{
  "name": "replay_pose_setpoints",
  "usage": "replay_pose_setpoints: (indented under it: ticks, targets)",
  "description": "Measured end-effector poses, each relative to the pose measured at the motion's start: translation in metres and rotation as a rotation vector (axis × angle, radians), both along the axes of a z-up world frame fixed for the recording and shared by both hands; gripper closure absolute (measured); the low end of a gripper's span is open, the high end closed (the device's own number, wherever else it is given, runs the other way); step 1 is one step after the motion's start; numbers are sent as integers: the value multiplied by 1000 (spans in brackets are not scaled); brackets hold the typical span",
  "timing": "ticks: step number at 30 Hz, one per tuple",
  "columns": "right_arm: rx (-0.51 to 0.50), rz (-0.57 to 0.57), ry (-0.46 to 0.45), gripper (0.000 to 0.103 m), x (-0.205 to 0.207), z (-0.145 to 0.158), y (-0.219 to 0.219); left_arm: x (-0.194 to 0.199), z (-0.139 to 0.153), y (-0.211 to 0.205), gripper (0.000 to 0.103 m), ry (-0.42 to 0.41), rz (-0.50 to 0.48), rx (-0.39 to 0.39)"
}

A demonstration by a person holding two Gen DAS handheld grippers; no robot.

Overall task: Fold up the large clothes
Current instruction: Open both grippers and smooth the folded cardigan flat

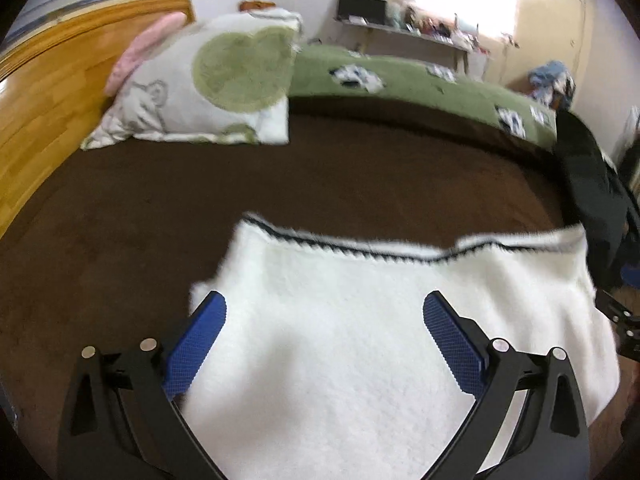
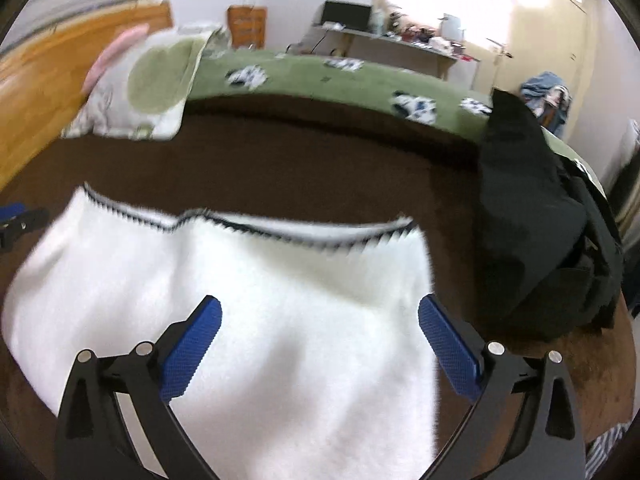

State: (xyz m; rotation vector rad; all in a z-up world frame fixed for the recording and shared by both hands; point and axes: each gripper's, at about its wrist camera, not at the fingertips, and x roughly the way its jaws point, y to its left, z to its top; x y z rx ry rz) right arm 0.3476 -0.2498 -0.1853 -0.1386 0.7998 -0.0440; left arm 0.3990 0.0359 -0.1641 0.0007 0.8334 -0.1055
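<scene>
A white fluffy garment (image 1: 340,320) with a black-stitched far edge lies flat on the brown bed cover (image 1: 160,208); it also shows in the right wrist view (image 2: 248,280). My left gripper (image 1: 325,308) hovers over its left part, jaws wide open and empty. My right gripper (image 2: 319,312) hovers over its right part, also wide open and empty. The tip of the left gripper shows at the left edge of the right wrist view (image 2: 20,220).
A black garment pile (image 2: 536,232) lies right of the white one. A white and green pillow (image 1: 208,84) leans by the wooden headboard (image 1: 52,92). A green blanket (image 1: 420,80) lies along the far side. A cluttered desk (image 1: 412,28) stands behind.
</scene>
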Motion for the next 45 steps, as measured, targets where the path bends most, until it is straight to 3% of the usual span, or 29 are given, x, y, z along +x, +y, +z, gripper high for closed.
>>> replay_pose_setpoints:
  ticks: [7, 9, 14, 24, 27, 30, 37, 40, 45]
  targets:
    - [65, -89, 88, 6, 36, -55, 0, 23, -77, 0, 6, 142, 8, -2]
    - [65, -116, 98, 6, 43, -72, -5, 23, -82, 5, 5, 96, 6, -10]
    - [77, -134, 78, 6, 52, -79, -13, 34, -87, 3, 5, 83, 35, 28]
    - [108, -125, 87, 6, 56, -83, -19, 41, -87, 6, 5, 95, 47, 11]
    - [92, -131, 74, 6, 51, -78, -15, 41, -87, 3, 5, 100, 48, 37]
    - [105, -123, 25, 6, 30, -67, -10, 40, -84, -1, 6, 113, 32, 63]
    - [163, -103, -10, 6, -12, -44, -2, 12, -56, -2, 7, 150, 23, 10]
    - [172, -89, -13, 6, -28, -34, 5, -9, -35, -15, 7, 95, -12, 15]
    - [227, -75, -60, 6, -62, -18, 8, -30, -18, -43, 7, 70, -74, 43]
